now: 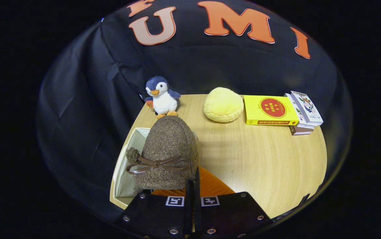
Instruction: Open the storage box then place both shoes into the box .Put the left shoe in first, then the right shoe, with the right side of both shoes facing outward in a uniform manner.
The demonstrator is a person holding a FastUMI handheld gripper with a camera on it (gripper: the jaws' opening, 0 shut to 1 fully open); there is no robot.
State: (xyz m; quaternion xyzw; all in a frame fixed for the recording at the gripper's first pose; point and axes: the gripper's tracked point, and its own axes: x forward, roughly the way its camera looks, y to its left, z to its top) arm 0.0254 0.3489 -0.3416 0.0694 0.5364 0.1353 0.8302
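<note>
A brown fuzzy shoe [168, 149] with a brown leather bow hangs toe-forward just ahead of my gripper [193, 181]. The two fingers are pressed close together on the shoe's rear right edge. The shoe sits over the open storage box [124, 166], whose white inner walls show to the left of and beneath it. An orange panel [215, 186], apparently the box's opened lid, lies flat to the right of the fingers. The inside of the box under the shoe is hidden.
On the wooden table [263, 166], a plush penguin [162, 98] stands beyond the box. A yellow round cushion [223, 104], a yellow book [270, 110] and a small stack of books [303, 113] line the far edge. The box sits at the table's left edge.
</note>
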